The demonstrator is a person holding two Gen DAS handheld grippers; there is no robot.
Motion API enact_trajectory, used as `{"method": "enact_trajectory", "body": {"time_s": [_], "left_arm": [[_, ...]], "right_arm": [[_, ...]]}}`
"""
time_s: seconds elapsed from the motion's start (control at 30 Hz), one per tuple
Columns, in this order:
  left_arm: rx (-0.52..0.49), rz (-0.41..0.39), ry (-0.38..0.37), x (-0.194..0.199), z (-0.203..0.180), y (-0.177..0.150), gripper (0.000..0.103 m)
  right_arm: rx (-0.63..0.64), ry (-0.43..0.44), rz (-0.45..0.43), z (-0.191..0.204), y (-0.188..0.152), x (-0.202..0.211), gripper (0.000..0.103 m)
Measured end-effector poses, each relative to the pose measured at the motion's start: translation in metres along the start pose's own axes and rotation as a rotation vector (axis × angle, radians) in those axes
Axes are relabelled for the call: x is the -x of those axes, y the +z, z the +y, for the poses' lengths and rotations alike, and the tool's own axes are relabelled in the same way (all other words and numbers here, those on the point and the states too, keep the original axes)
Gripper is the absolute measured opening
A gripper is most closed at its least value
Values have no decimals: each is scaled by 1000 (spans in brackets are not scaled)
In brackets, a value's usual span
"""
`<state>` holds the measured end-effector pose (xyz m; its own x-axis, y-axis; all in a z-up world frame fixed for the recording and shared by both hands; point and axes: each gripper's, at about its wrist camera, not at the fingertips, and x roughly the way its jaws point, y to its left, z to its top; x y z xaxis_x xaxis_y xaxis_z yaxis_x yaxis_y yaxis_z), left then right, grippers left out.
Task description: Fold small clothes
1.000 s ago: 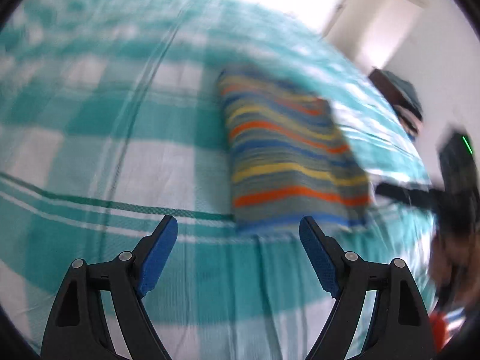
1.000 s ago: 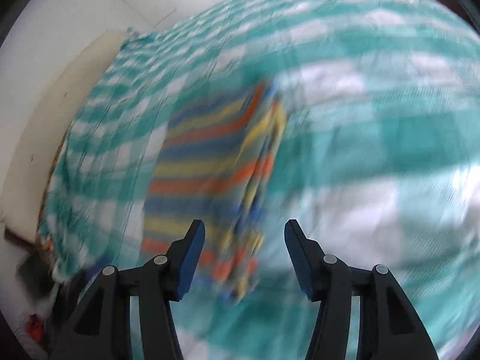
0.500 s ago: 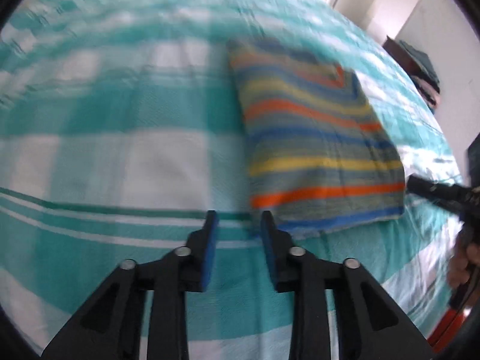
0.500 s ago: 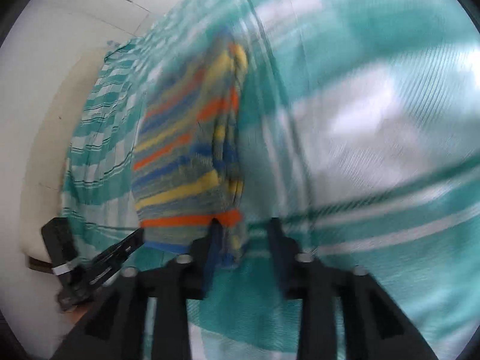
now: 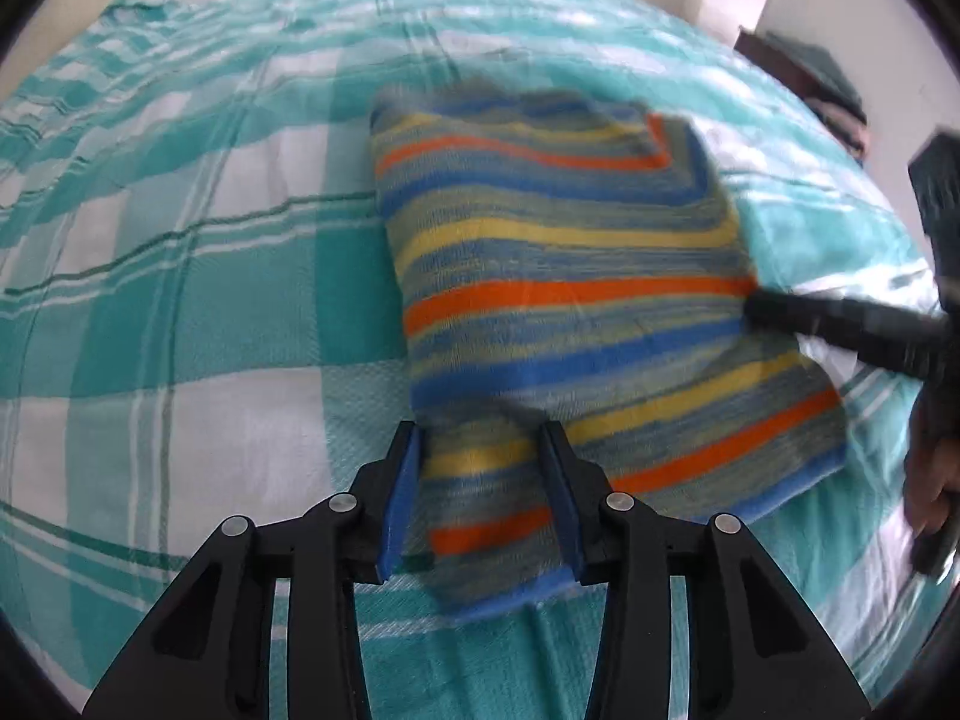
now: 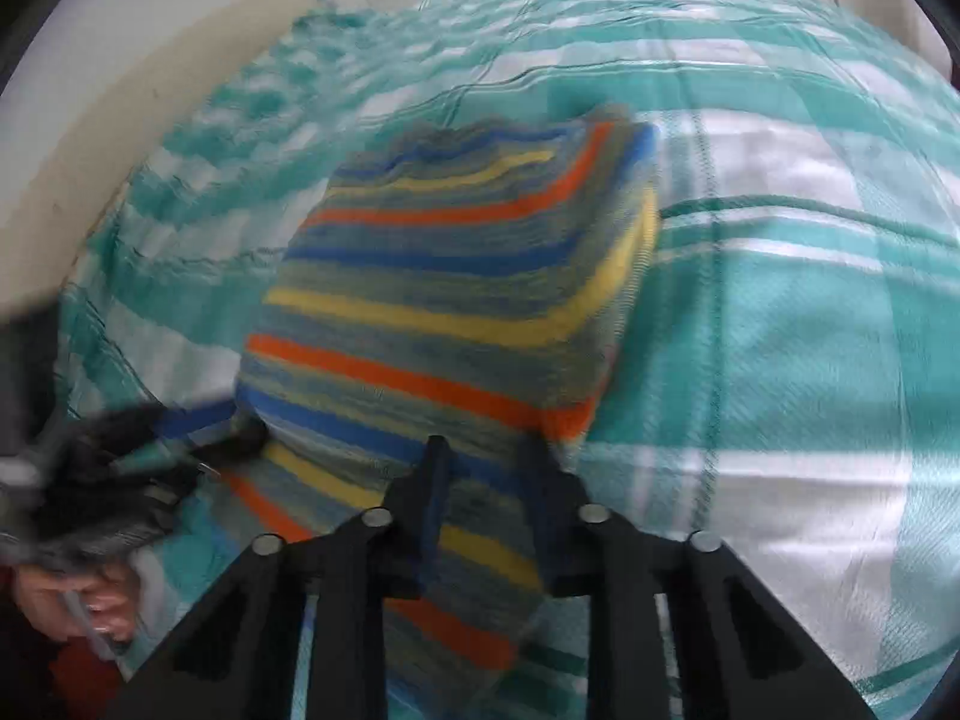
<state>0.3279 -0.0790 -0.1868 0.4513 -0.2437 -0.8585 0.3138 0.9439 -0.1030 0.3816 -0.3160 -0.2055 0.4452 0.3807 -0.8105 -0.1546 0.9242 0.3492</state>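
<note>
A folded striped garment (image 5: 558, 276) in blue, yellow, orange and grey lies on a teal and white checked bedspread (image 5: 180, 312). My left gripper (image 5: 483, 501) is shut on the garment's near left corner, with cloth pinched between its blue pads. My right gripper (image 6: 486, 486) is shut on the garment's near right corner (image 6: 432, 324). The right gripper's fingers also show in the left wrist view (image 5: 840, 324), touching the garment's right edge. The left gripper shows blurred in the right wrist view (image 6: 120, 480). The near edge is lifted a little.
The bedspread (image 6: 780, 330) covers the whole bed. A dark shelf with folded clothes (image 5: 810, 78) stands against the white wall at the far right. A cream headboard or wall edge (image 6: 90, 138) runs along the far left. A hand (image 6: 78, 606) holds the left gripper.
Both grippers went from wide open to nearly shut beside the garment, then moved onto its near corners and closed on the cloth. The near edge has risen.
</note>
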Motion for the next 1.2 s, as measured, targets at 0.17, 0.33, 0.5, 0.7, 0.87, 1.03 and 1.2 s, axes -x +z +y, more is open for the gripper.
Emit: {"method": "enact_trajectory", "body": {"time_s": [0.17,0.33,0.5,0.7,0.87,1.03,1.2], "left_arm": [[3,-9,23,6,-2,-4,60],[-2,28,67,8,0,-12,61],[21,34,83,10,6,-15,63],[44,48,89,10,4,-15,63],[33,70,94,16,7,-22,66],[168,-17,-1,41,45,-27,83],[230,18,-151,14,57,-13,83]], "right_arm": [[73,22,-116,18,50,25,20],[35,-100,33,-8,63,-40,27],[10,-84,-79,1,45,-1,26],[173,-43,-81,51,-17,44,32],[181,-102,55,36,-80,20,37],[57,14,-91,9,-65,67,74],[-130,168,-119,-43,-8,50,74]]}}
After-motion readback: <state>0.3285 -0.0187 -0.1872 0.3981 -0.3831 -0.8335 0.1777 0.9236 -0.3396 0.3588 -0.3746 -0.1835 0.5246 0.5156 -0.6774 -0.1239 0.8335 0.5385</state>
